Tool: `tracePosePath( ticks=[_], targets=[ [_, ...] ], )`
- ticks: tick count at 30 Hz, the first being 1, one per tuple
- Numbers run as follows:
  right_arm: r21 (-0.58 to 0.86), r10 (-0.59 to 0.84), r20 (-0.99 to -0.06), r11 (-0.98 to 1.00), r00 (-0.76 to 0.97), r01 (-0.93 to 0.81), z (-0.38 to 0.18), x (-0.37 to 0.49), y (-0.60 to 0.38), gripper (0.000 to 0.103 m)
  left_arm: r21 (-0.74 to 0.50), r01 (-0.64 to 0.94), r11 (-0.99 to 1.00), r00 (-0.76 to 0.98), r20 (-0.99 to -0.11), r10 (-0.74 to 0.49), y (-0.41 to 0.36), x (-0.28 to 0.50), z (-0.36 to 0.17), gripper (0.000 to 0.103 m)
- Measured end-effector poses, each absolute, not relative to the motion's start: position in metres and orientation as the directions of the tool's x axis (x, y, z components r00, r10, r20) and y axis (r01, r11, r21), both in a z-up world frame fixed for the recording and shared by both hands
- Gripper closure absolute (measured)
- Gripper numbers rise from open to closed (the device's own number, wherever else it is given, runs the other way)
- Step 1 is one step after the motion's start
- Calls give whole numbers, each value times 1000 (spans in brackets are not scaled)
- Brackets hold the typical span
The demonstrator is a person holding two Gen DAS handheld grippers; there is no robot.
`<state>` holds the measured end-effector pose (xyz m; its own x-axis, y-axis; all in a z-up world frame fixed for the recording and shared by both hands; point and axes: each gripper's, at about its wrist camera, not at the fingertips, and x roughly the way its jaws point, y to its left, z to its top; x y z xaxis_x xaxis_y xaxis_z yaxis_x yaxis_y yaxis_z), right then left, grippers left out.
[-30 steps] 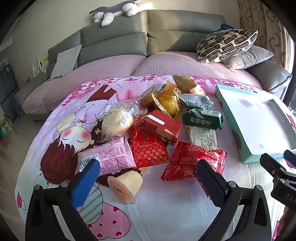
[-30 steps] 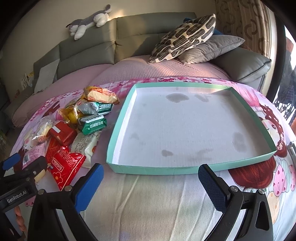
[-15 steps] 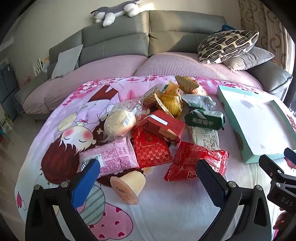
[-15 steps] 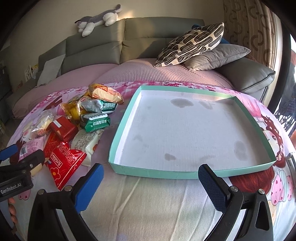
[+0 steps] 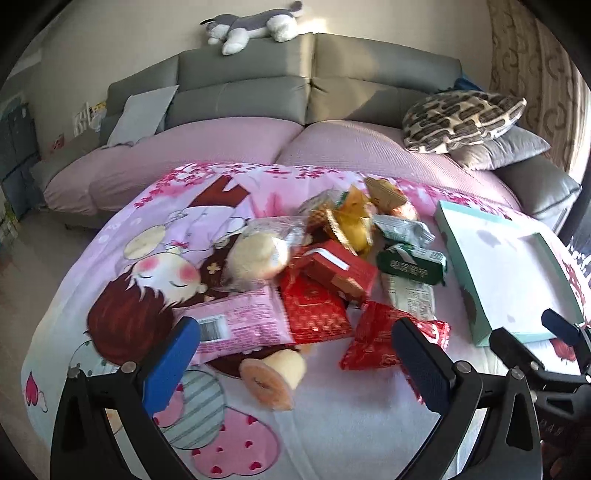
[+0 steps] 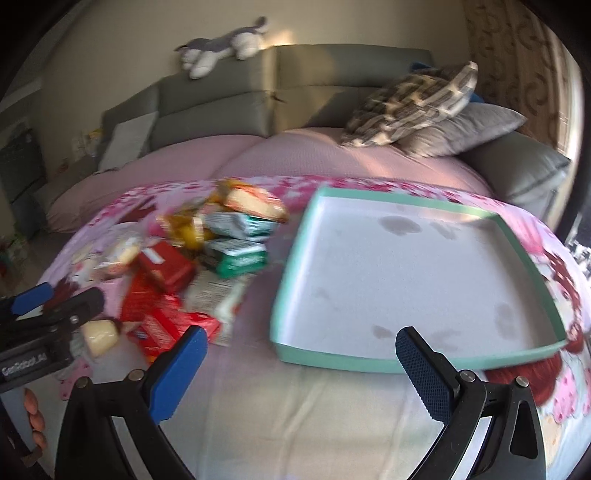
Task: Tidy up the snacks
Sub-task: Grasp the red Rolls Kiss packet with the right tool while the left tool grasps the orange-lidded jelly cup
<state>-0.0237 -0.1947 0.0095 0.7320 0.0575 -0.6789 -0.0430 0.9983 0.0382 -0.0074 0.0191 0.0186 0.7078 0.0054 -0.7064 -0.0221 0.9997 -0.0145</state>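
Now the left gripper point(image 5: 295, 363), jaws wide and empty, has advanced toward the snack pile point(image 5: 332, 273). The right gripper point(image 6: 301, 369), equally wide, has swung left from the empty teal tray point(image 6: 413, 363). Picking appears imminent.

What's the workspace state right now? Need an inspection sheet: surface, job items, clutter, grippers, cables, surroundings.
Surface: cartoon-print pink cloth over the table, somewhat wrinkled.
Job's things: snack pile loose on the cloth, packets overlapping; teal tray beside it, holding no snacks, inside stained.
Clutter: small round cake lies apart from the pile at its near edge.
Grippers: left gripper open, holding nothing, facing the pile; right gripper open, holding nothing, near the tray's front corner.
Cables: nothing seen.
Surroundings: grey sofa behind, plush toy on its backrest, patterned cushion on the sofa, curtain beyond.
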Motion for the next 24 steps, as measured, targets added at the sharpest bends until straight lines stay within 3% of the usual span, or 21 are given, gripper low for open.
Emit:
tracePosePath(
  ticks=[6,12,21,24],
  targets=[
    [102,177,-685,984,707,-148,14,-16,-158,0,-66,-103,992,650,-760,17,49,-3,13,0],
    [99,208,-719,975,663,-199,5,-8,-127,0,-126,-125,984,613,-790,-23,62,1,0,1],
    [100,213,-775,971,595,-218,-19,9,-111,18,-243,-143,959,544,-829,-129,70,8,-28,26],
    [87,202,-779,972,594,-217,-22,11,-109,19,-274,-145,951,536,-830,-157,71,8,-32,33]
  ],
)
